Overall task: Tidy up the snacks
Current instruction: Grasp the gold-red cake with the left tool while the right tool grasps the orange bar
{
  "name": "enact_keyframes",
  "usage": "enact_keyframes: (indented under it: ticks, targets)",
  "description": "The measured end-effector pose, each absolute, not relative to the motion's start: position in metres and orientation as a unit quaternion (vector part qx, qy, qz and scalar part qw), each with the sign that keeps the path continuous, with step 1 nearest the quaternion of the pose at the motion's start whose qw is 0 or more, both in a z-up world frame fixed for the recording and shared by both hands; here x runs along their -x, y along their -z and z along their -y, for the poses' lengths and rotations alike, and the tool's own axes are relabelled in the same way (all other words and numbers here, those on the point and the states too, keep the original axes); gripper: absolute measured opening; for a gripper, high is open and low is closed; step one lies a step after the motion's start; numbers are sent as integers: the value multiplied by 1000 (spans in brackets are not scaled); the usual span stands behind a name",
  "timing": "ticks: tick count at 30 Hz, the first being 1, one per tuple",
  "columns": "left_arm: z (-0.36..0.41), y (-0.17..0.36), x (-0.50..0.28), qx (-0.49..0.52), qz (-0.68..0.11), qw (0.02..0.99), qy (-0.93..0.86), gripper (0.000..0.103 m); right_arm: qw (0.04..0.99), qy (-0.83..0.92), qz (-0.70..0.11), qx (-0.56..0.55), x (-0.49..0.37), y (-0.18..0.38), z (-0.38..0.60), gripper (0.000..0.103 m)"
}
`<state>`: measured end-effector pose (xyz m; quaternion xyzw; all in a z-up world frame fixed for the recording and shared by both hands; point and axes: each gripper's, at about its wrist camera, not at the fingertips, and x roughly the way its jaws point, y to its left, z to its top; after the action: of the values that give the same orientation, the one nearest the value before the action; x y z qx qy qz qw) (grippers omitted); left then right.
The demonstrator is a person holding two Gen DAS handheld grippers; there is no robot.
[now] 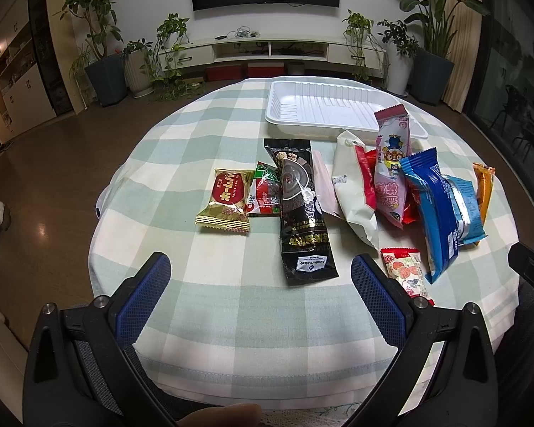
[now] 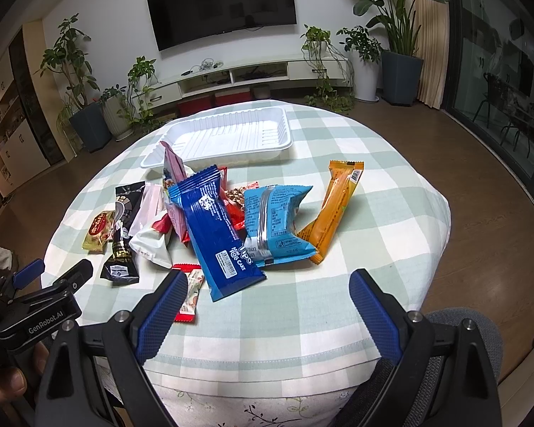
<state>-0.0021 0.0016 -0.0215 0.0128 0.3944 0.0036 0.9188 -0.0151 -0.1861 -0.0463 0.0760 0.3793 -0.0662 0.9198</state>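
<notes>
Several snack packets lie in a loose row on the checked tablecloth. A long black packet (image 1: 304, 210) lies ahead of my left gripper (image 1: 261, 267), which is open and empty. A gold-and-red packet (image 1: 228, 201) lies left of it. A dark blue roll-cake packet (image 2: 217, 229), a light blue packet (image 2: 276, 222) and an orange bar (image 2: 333, 206) lie ahead of my right gripper (image 2: 265, 284), open and empty. A small red strawberry packet (image 1: 406, 270) lies by my left gripper's right finger. An empty white tray (image 1: 324, 106) stands behind the snacks.
The round table (image 1: 210, 316) has a green-and-white cloth. My left gripper shows at the left edge of the right wrist view (image 2: 50, 284). Potted plants, a TV and a low cabinet stand beyond the table.
</notes>
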Motion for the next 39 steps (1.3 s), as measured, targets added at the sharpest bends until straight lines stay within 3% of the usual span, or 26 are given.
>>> enact_keyframes:
  ticks: [9, 14, 18, 21, 24, 31, 35, 39]
  targets:
    - [-5, 24, 4, -8, -396, 918, 3, 103, 919, 50, -383, -79, 17, 49, 184, 94]
    - [-39, 28, 7, 90, -400, 907, 99, 103, 918, 14, -382, -104, 15, 47, 185, 94]
    - [-57, 30, 22, 79, -381, 914, 114, 103, 916, -14, -368, -158, 14, 45, 200, 94]
    - [-67, 42, 18, 86, -440, 887, 114, 103, 908, -33, -370, -197, 9, 47, 209, 94]
    - [-83, 41, 10, 106, -438, 890, 74, 103, 896, -53, -382, -219, 4, 52, 213, 94]
    - [-88, 29, -36, 32, -453, 890, 36, 103, 890, -48, -393, -224, 3, 58, 217, 93]
    - [-82, 30, -72, -3, -473, 880, 46, 103, 891, -44, -401, -209, 2, 61, 216, 78]
    - [-69, 40, -103, -47, -496, 865, 56, 101, 894, -46, -397, -202, 2, 61, 214, 77]
